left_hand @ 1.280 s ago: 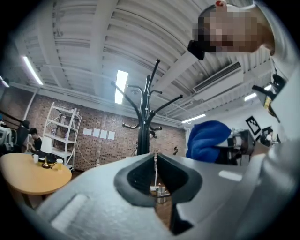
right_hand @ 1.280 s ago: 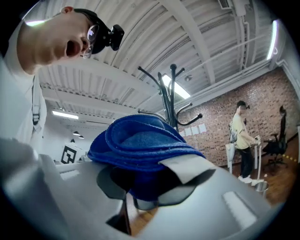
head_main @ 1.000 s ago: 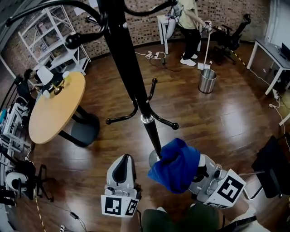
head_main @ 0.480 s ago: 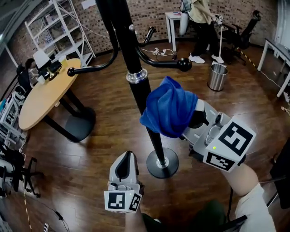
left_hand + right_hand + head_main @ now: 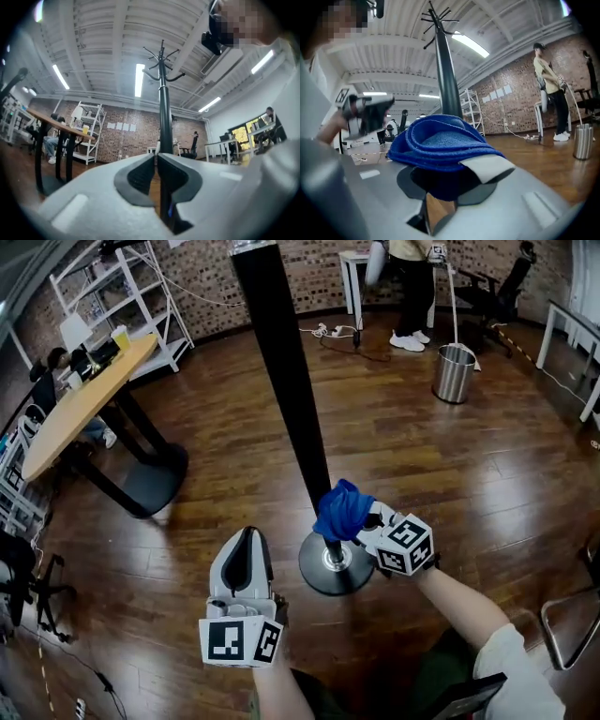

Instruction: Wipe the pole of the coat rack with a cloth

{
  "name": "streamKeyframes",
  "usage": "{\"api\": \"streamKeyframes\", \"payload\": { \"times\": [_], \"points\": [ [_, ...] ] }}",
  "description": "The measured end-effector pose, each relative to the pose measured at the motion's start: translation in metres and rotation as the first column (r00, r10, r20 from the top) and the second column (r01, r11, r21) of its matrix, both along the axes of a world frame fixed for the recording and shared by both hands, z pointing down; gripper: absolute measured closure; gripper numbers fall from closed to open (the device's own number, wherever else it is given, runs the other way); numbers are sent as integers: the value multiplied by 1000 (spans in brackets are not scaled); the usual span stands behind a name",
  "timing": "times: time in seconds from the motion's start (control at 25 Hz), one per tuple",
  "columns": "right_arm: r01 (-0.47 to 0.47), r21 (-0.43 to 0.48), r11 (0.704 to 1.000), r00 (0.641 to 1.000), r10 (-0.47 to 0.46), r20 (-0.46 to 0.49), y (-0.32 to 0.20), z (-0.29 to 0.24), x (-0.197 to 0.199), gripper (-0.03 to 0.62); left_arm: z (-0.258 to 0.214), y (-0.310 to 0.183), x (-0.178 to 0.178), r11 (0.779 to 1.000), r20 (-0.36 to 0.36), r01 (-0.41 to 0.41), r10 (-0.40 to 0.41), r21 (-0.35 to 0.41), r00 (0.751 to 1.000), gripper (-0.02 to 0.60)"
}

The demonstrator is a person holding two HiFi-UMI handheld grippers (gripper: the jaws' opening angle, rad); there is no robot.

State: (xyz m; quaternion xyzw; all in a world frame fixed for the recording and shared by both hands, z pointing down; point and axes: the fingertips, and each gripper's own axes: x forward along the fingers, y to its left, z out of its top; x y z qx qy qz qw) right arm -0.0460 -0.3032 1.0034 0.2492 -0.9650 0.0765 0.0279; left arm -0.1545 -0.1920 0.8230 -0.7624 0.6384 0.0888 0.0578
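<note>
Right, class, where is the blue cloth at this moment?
In the head view the blue cloth sits just right of centre, held in the right tool against the low end of the black pole, just above its round base.

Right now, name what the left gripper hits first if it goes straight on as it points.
Probably the pole: in the left gripper view it stands dead ahead of the left gripper. The head view puts it slightly to the right, so a near miss is possible.

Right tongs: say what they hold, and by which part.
The blue cloth, clamped in the right tongs by a bunched fold; the rest heaps above them.
</note>
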Motion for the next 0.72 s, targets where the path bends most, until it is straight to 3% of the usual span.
{"api": "streamKeyframes", "payload": {
  "times": [0.08,0.2,0.32,0.44,0.52,0.6,0.72],
  "points": [
    [-23,-57,998,997,18,-76,1,94,-4,488,-7,7,-5,999,32,19,-20,30,999,563],
    [-46,-137,990,973,13,-229,11,222,-8,488,1,15,-12,1000,16,22,-22,21,1000,563],
    [-105,-230,968,953,31,-302,17,310,-10,490,10,17,-19,1000,3,25,-25,-3,1000,563],
    [-202,-329,922,923,66,-379,25,374,0,490,7,19,-26,1000,11,22,-22,11,1000,563],
    [-226,-352,908,906,64,-418,31,384,7,491,12,22,-30,999,8,27,-27,26,1000,563],
    [-170,-335,927,919,27,-393,39,346,0,491,26,20,-33,1000,-6,31,-31,6,1000,563],
    [7,-219,976,966,-63,-249,64,185,-40,491,40,14,-48,998,-25,59,-60,-36,998,563]
  ]
}}
